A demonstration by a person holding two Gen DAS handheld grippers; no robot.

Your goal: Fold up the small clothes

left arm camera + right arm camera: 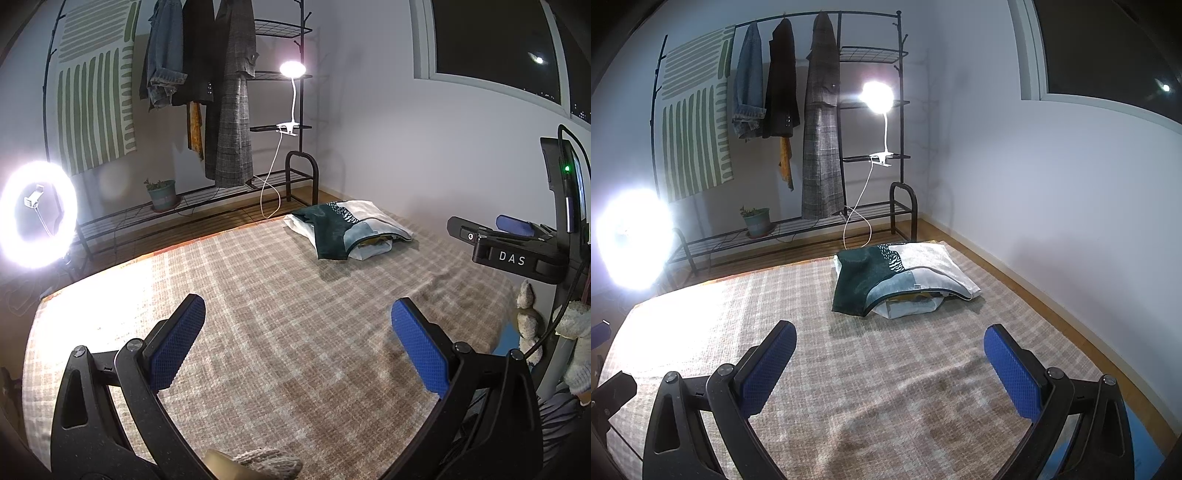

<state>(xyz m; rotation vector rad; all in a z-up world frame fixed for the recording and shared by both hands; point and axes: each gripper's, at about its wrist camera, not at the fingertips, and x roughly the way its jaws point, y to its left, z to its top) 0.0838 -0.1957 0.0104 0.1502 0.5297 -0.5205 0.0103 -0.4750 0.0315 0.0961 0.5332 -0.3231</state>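
The left gripper (297,315) is spread wide and empty, and the pile of clothes (349,229) lies upper right of centre, well apart. The right gripper (890,341), also wide and empty, looks nearer: the pile sits just above centre, long axis running left-right.

A home bedroom: plaid-covered bed (886,369), clothes rack (820,110) hung with coats.

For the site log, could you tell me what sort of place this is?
Probably a bedroom or living room at home: a garment rack hung with coats, a checked blanket spread flat, a potted plant.
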